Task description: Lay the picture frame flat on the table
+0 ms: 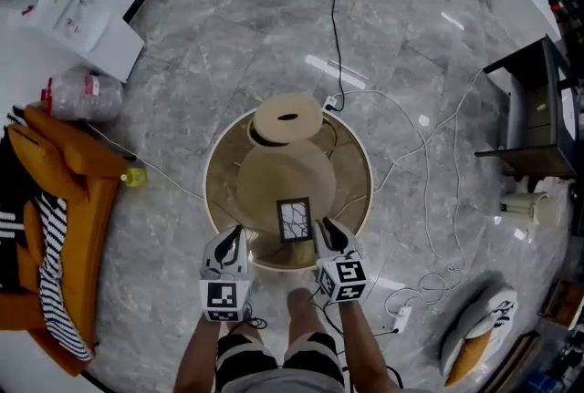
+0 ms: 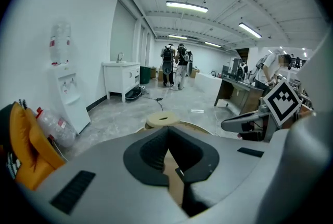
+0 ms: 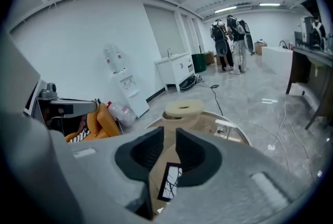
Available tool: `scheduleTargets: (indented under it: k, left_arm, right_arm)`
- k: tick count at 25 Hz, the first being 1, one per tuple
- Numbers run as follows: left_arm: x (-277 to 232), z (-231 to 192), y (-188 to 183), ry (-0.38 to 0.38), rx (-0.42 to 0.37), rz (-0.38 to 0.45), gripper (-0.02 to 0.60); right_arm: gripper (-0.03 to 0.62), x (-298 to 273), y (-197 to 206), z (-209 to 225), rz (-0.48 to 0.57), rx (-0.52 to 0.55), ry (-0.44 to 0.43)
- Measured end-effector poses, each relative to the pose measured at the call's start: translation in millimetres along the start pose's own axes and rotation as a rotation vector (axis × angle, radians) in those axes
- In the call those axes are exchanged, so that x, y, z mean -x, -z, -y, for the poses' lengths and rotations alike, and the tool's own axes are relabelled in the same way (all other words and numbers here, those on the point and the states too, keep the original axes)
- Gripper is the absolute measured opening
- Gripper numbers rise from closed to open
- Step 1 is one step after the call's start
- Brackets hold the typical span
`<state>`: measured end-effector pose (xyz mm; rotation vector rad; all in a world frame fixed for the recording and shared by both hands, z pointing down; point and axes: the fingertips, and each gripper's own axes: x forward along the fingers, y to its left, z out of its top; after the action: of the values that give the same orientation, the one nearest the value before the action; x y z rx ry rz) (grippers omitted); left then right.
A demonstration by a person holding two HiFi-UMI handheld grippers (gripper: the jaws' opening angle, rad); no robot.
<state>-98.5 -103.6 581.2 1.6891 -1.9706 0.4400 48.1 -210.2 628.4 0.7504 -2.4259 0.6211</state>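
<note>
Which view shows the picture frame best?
Head view: the frame shows whole, from above, near the table's front edge. The right gripper view shows most of it, partly hidden, at a slant; the left gripper view shows only a dark corner.

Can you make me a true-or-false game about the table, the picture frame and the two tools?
1. The picture frame is on the round table. True.
2. The right tool is squeezing the picture frame. False: its jaws stand apart, and the picture frame sits beyond them, not gripped.
3. Both tools are on the picture frame's left. False: the left tool is at its left, the right tool at its right.
4. A black cable runs over the floor beyond the round table. True.
5. The orange cloth lies on the round table. False: it is off at the left, away from it.
</note>
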Motion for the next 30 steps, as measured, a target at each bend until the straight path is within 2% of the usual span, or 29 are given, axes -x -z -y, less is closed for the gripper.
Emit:
scheduleTargets:
  k: [9,16,23,30]
  left_arm:
    - [71.0,25.0,-107.9,0.036,-0.075,0.129,0.017]
    - [130.4,46.3,-178.0,0.08,-0.127,0.256,0.017]
    - [196.7,64.5,-214.7,0.12,-0.171,0.344,0.017]
    - [267.1,84.4,-224.5,0.184,-0.219,0.415,0.017]
  right_arm:
    - [0.041,94.9,-103.4,-37.2,0.155,0.089,0.043]
    - [0.009,174.4,-156.3,-62.4,0.271,0.137,0.107]
    - [0.002,258.0,-188.2,-90.1,0.395,0.17,0.163]
    - [0.002,334.3,-181.6,-129.2,0.494,0.116,0.182]
